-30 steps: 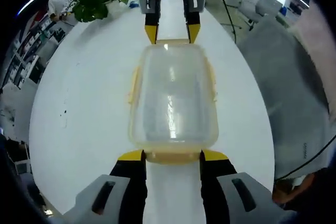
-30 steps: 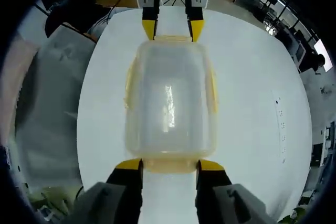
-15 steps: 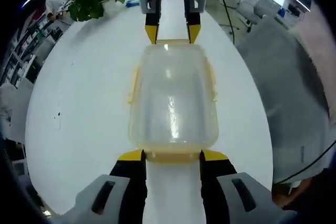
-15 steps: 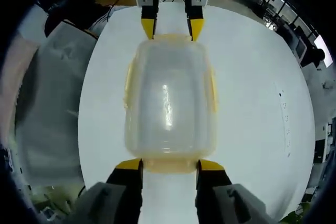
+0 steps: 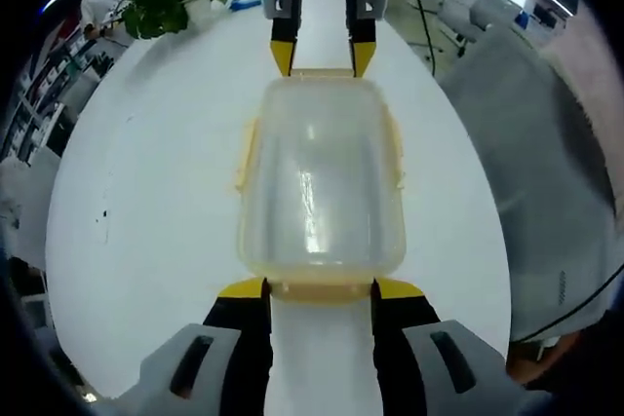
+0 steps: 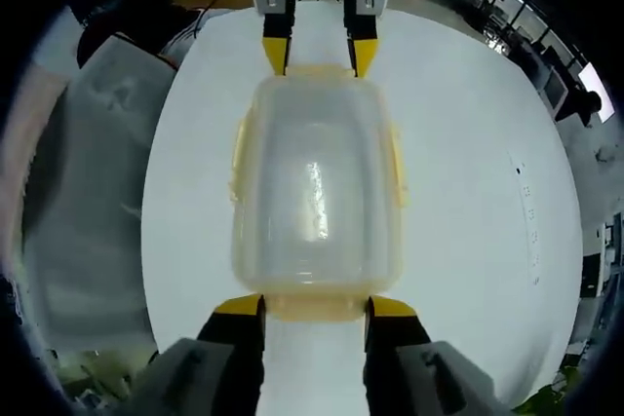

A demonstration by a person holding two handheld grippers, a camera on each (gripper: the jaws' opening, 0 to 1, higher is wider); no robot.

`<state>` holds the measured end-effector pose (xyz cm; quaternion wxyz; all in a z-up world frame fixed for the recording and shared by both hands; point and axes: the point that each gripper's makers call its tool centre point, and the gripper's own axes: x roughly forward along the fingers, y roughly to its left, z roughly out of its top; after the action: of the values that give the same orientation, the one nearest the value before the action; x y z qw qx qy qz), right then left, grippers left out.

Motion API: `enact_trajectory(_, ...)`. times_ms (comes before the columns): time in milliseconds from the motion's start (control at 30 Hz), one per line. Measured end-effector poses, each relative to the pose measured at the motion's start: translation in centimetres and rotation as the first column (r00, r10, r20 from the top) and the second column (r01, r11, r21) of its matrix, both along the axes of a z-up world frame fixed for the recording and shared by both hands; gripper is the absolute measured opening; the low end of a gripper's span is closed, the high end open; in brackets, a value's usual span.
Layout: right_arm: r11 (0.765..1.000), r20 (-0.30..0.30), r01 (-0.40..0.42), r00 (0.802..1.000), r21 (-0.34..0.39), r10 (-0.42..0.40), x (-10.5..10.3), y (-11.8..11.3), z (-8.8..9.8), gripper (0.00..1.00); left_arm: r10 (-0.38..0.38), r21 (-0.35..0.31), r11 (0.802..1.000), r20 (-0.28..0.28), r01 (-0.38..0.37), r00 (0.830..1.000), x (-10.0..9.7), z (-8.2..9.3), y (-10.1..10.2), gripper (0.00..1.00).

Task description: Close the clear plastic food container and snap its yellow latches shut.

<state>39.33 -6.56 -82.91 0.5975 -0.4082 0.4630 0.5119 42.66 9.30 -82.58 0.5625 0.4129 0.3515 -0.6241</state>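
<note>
your left gripper (image 5: 320, 288) and right gripper (image 6: 314, 306) each straddle one end latch of the clear food container (image 5: 320, 182) on the white table (image 5: 146, 211), jaws spread; actual contact seems likely but is unclear.

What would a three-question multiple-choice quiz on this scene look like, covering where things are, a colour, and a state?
1. Where does the container sit?
A. On the white table
B. On a chair
C. On the floor

2. What colour are the gripper tips?
A. Blue
B. Yellow
C. Red

3. How are the left gripper and right gripper placed?
A. Both on one side
B. Both far off
C. At opposite ends of the container, jaws spread

Answers: A, white tabletop lies all around it; B, yellow tips show at both ends; C, each view shows the other gripper across the container.
</note>
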Motion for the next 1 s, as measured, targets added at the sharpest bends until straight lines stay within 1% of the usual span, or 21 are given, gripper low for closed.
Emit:
enact_trajectory(167, 1.0, 0.015, 0.011, 1.0, 0.004, -0.011, -0.1, 0.0, -0.1, 0.37, 0.012, 0.0, 1.0, 0.006, -0.012, 1.0, 0.0, -0.2, 0.1, 0.38)
enact_trajectory(300, 1.0, 0.019, 0.011, 1.0, 0.007, -0.011, 0.0, 0.0, -0.1, 0.38, 0.029, -0.01, 1.0, -0.003, -0.03, 1.0, -0.1, -0.2, 0.1, 0.38)
enact_trajectory(400, 1.0, 0.045, 0.009, 0.999, 0.008, -0.009, 0.1, 0.0, -0.1, 0.38, 0.057, -0.01, 0.998, 0.001, -0.057, 0.998, 0.0, -0.3, 0.3, 0.38)
enact_trajectory(467, 1.0, 0.046, 0.015, 0.999, 0.01, -0.015, 0.0, -0.1, -0.2, 0.38, 0.07, -0.019, 0.997, 0.003, -0.07, 0.998, 0.0, -0.2, 0.4, 0.38)
enact_trajectory(567, 1.0, 0.052, 0.022, 0.998, 0.007, -0.023, -0.1, -0.4, -0.2, 0.41, 0.096, -0.015, 0.995, 0.007, -0.096, 0.995, 0.3, -0.2, 0.8, 0.4)
enact_trajectory(633, 1.0, 0.061, 0.031, 0.998, 0.005, -0.031, 0.0, -0.8, 0.0, 0.41, 0.121, -0.013, 0.993, -0.001, -0.121, 0.993, 0.3, 0.0, 1.1, 0.42)
enact_trajectory(700, 0.999, 0.061, 0.052, 0.997, 0.014, -0.052, 0.1, -1.1, 0.3, 0.41, 0.154, -0.024, 0.988, -0.026, -0.154, 0.988, -0.1, 0.4, 1.2, 0.43)
enact_trajectory(833, 0.994, 0.061, 0.102, 0.993, 0.039, -0.104, 0.0, -1.5, 0.9, 0.41, 0.203, -0.038, 0.978, -0.037, -0.205, 0.978, 0.1, 1.0, 1.7, 0.43)
enact_trajectory(867, 0.992, 0.061, 0.116, 0.991, 0.047, -0.119, 0.0, -1.6, 1.1, 0.41, 0.225, -0.047, 0.973, -0.048, -0.227, 0.973, 0.1, 1.2, 1.7, 0.42)
enact_trajectory(933, 0.987, 0.052, 0.145, 0.988, 0.064, -0.149, 0.0, -1.8, 1.5, 0.41, 0.275, -0.083, 0.956, -0.081, -0.281, 0.958, 0.0, 1.8, 1.5, 0.42)
enact_trajectory(967, 0.983, 0.05, 0.165, 0.984, 0.078, -0.17, 0.0, -1.8, 1.8, 0.41, 0.307, -0.103, 0.943, -0.1, -0.317, 0.946, 0.1, 2.1, 1.3, 0.42)
enact_trajectory(1000, 0.981, 0.054, 0.172, 0.983, 0.087, -0.177, 0.0, -1.8, 1.9, 0.4, 0.323, -0.115, 0.935, -0.113, -0.335, 0.94, 0.1, 2.3, 1.2, 0.41)
